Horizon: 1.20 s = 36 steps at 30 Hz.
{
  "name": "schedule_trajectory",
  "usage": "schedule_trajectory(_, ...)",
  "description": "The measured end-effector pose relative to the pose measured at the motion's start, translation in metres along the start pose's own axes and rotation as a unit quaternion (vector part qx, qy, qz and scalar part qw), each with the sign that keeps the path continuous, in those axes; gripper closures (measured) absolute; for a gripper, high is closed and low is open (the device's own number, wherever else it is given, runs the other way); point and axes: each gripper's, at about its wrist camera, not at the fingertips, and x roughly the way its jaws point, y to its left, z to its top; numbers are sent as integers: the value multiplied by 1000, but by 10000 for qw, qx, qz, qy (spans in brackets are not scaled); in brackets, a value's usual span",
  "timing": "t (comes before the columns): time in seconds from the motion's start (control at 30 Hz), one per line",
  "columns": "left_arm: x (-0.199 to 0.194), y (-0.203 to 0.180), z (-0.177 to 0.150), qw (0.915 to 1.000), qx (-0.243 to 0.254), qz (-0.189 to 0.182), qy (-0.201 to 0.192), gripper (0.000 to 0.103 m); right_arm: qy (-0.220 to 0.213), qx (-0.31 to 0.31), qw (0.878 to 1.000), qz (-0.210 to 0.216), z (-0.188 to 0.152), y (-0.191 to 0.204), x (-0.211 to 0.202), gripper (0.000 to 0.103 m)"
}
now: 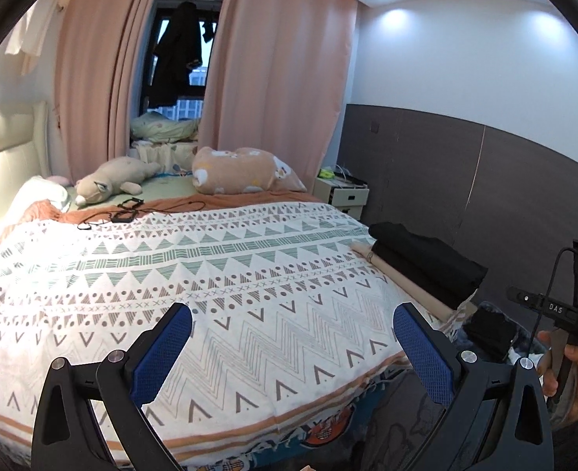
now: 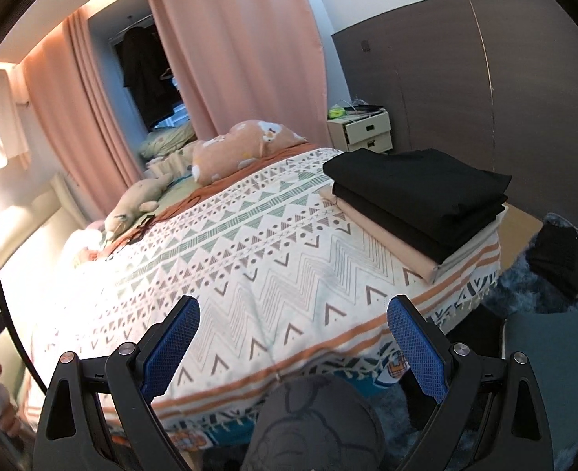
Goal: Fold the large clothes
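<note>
From the foot of the bed (image 1: 249, 259), we look along the left hand-held gripper (image 1: 293, 333) straight up the patterned cover toward the pink curtains (image 1: 281, 90), level and close above the near edge. Our right hand-held gripper (image 2: 293, 329) views the same bed (image 2: 249, 251) from the same end, tilted and turned toward the right corner, nearer the stack of folded clothes (image 2: 418, 200). Both views share the cover, the stack (image 1: 422, 259), the curtains (image 2: 230, 47) and the bedside cabinet (image 1: 346, 195).
</note>
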Motion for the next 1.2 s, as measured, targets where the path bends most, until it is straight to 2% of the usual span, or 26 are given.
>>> schedule_trajectory(0.3,-42,-6,-28,9994,-109,231,-226,0,-124,-125,9998,-10,-35,0,-21,6)
schedule_trajectory(0.6,-53,-3,-65,9983,-275,454,-239,0,-65,-359,9992,141,-67,2,-21,6)
schedule_trajectory(0.77,-52,-1,-76,9978,-398,471,-245,0,11,-531,9981,299,-68,4,-20,6)
schedule_trajectory(0.93,-54,-9,-74,9977,-193,535,-359,0,-91,-549,9981,275,-69,6,-26,6)
schedule_trajectory(1.2,-60,-5,-79,9969,-255,607,-423,0,-172,-561,9981,176,-66,8,-27,6)
